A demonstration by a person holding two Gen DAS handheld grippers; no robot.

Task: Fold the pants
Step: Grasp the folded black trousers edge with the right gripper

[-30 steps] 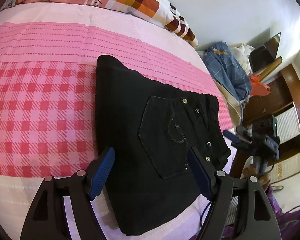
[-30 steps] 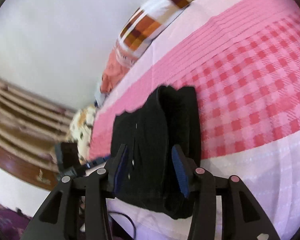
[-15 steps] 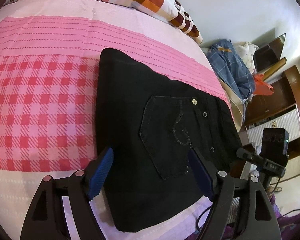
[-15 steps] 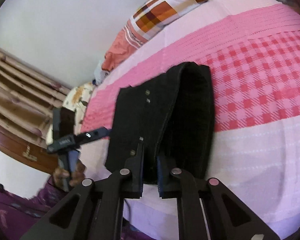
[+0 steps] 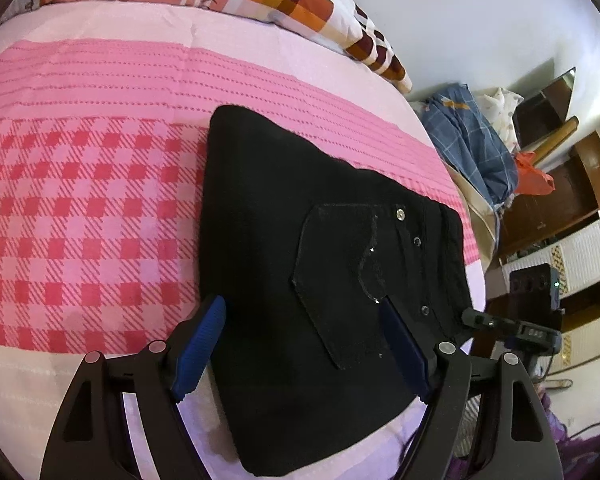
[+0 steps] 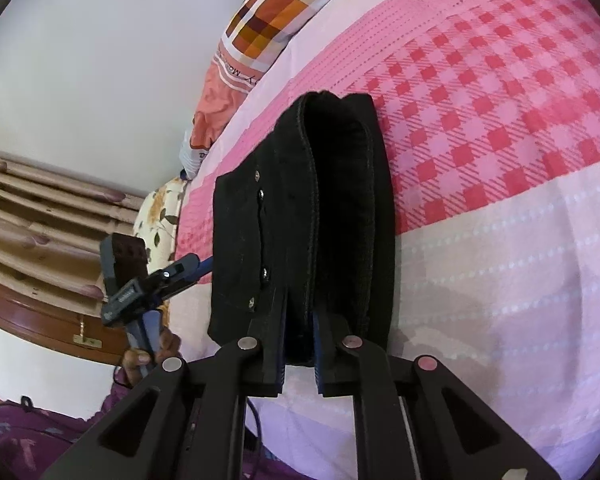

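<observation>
Black pants (image 5: 300, 264) lie folded into a thick stack on a pink checked bed (image 5: 80, 220), back pocket and rivets up. My left gripper (image 5: 300, 344) is open, its blue pads straddling the stack's near part just above it. In the right wrist view the pants (image 6: 296, 208) show edge-on as several layers. My right gripper (image 6: 300, 332) is shut on the near edge of the upper layers. The left gripper (image 6: 156, 284) shows at the left of that view.
A checked orange pillow (image 5: 300, 0) lies at the bed's head. Blue clothes (image 5: 468, 144) are piled past the bed's right edge, by wooden cabinets (image 5: 560, 216). A wooden headboard or panel (image 6: 32, 216) stands left in the right wrist view.
My right gripper has closed on the near edge of the folded pants; it was open around them a second ago. My left gripper has stayed open over the stack and shifted a little.
</observation>
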